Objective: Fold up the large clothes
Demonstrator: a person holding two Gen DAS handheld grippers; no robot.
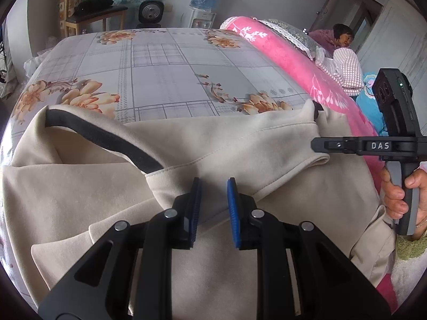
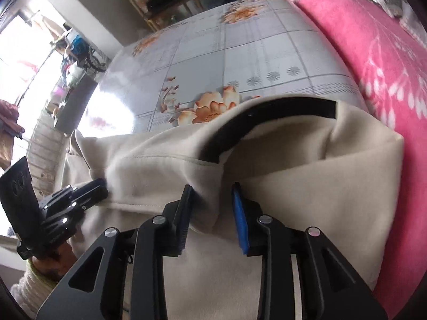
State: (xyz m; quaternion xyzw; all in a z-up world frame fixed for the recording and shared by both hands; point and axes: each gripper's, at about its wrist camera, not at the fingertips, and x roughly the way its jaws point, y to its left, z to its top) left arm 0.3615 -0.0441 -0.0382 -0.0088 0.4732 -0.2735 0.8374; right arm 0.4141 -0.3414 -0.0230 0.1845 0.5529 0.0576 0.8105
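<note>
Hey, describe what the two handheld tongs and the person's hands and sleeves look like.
Both tongs, left and right, are matte black linkages with silver pivot pins and ribbed blue pads. The right one's crossbar reads DAS, with a grey-and-black pistol handle and a small green light. The bare right hand shows a thin bracelet and a green-and-white fuzzy sleeve.

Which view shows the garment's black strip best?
The left wrist view: the black strip runs unobstructed across the beige garment. The right wrist view shows a black strip too, curved and partly tucked behind a fold.
</note>
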